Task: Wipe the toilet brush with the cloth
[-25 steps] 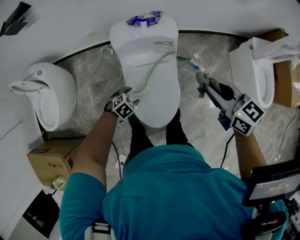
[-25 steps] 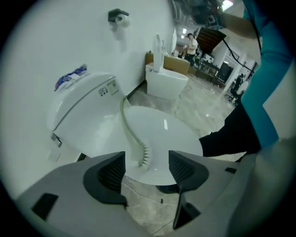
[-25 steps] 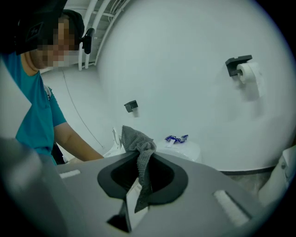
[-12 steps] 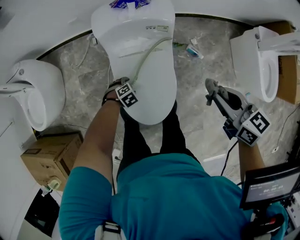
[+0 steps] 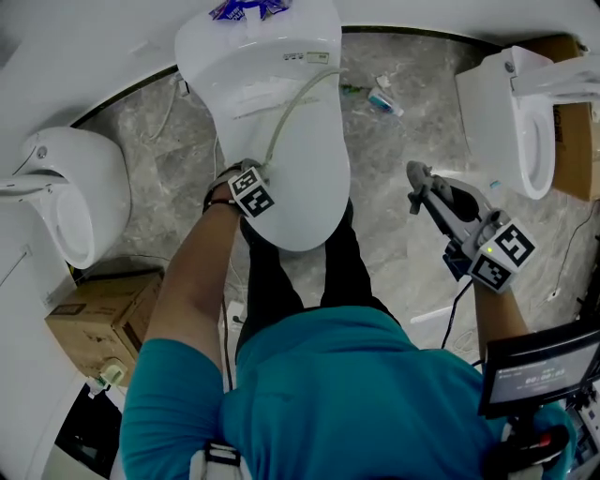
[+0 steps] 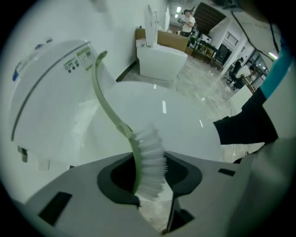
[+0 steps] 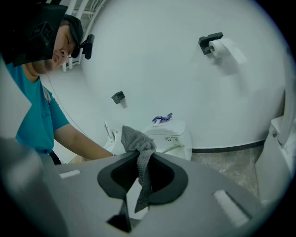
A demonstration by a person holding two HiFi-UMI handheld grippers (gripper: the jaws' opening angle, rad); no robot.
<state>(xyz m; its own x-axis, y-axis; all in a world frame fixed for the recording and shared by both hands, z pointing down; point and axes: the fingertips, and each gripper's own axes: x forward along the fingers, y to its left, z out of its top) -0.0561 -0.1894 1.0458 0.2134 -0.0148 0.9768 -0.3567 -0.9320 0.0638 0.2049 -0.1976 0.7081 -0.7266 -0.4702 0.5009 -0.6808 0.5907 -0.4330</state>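
Note:
A pale green toilet brush (image 5: 286,117) lies along the closed lid of the middle toilet (image 5: 309,187). My left gripper (image 5: 253,183) points steeply down at the lid's left edge. In the left gripper view its jaws have just been closing and now sit against the white bristle head (image 6: 150,157), with the curved handle (image 6: 104,92) running away over the lid. My right gripper (image 5: 415,178) hangs over the floor to the right of that toilet. It is shut on a grey cloth (image 7: 138,148) that droops out between the jaws.
A second toilet (image 5: 66,197) stands at the left and a third (image 5: 502,112) at the right. A cardboard box (image 5: 94,319) sits at the lower left. Blue wrappers (image 5: 246,9) lie on the tank, litter (image 5: 384,101) on the marble floor. A toilet roll (image 7: 222,46) hangs on the wall.
Both grippers have come down. The left one sank onto the lid by the brush's bristle end. The right one, still holding the cloth, dropped lower over the floor.

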